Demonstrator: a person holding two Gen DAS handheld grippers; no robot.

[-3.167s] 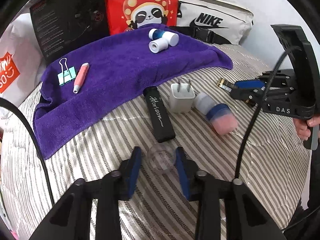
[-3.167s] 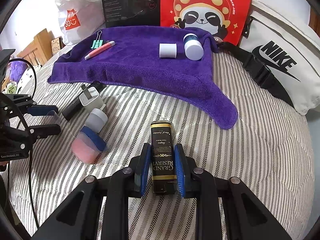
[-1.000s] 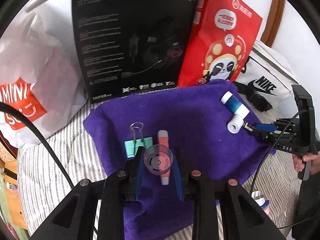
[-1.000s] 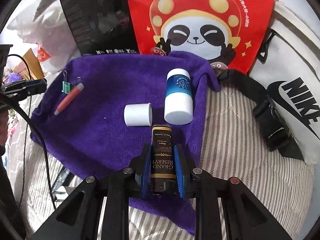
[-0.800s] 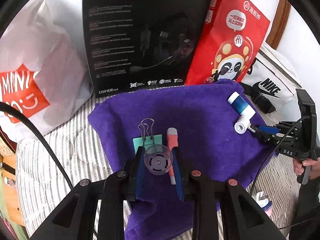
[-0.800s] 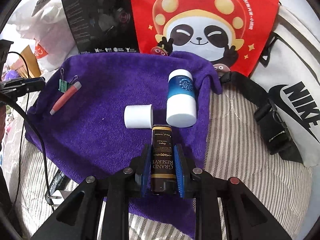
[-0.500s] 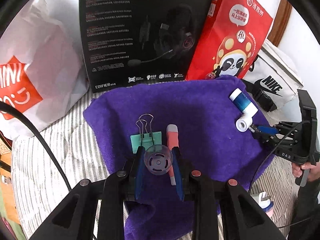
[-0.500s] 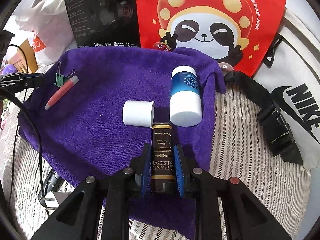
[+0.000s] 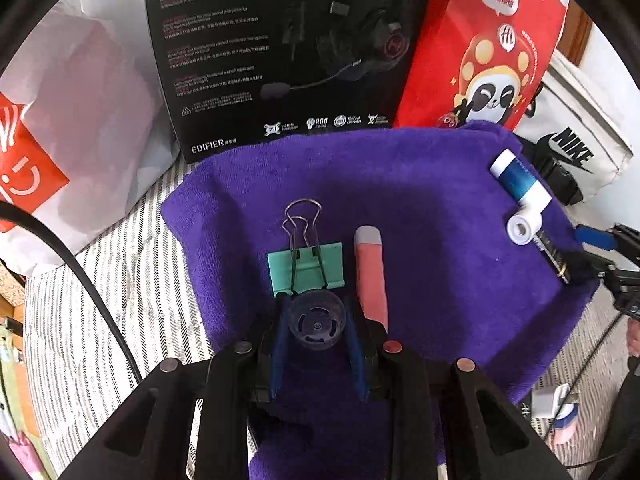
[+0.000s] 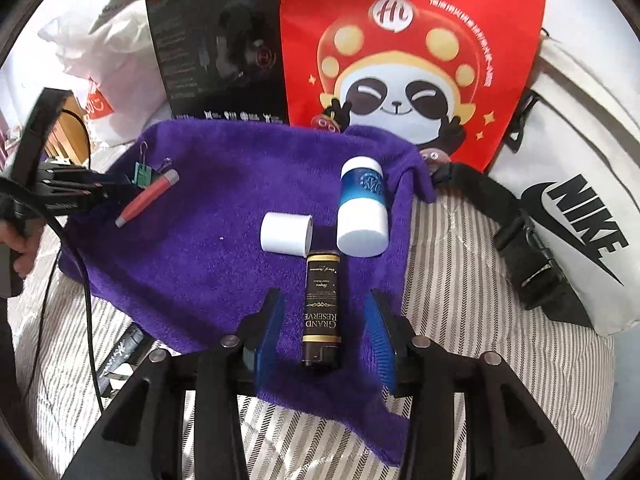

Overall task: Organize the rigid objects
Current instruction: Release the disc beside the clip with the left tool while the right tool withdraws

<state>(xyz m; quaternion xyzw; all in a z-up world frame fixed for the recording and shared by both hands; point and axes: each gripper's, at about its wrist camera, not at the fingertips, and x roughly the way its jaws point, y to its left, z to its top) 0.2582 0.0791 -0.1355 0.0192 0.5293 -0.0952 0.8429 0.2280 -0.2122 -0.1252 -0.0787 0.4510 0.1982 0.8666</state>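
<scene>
The person is gathering small rigid things onto the purple towel (image 10: 208, 264) that is lying across the striped bed (image 10: 464, 320), which seems to be serving as the collecting spot, since items are lining up there in small groups. The right claw (image 10: 324, 330) is opening over the towel's near edge: its blue pads are standing clear on both sides of the black "Grand Reserve" box (image 10: 322, 312), which is lying flat on the towel between them, its far end just below the white cap (image 10: 286, 234) and the blue-and-white bottle (image 10: 363, 208); this looks like a release, placing it next to those two. The left claw (image 9: 317, 330) is gripping a small clear round cap (image 9: 317, 320) between nearly closed pads and is hanging low over the towel, just beside the green binder clip (image 9: 306, 266) and the pink pen-like tube (image 9: 371, 276), probably to set it down with them. As for containers, the bottle is lying on its side and closed, contents not visible; the white cap is showing a hollow end in the left view. A charger plug and a pink-and-blue bottle (image 9: 562, 426) are waiting on the bed, off the towel. Behind the towel a black headset box (image 9: 280, 52), a red panda bag (image 10: 408, 52) and a white Nike bag (image 10: 576, 208) are standing as a backdrop.
</scene>
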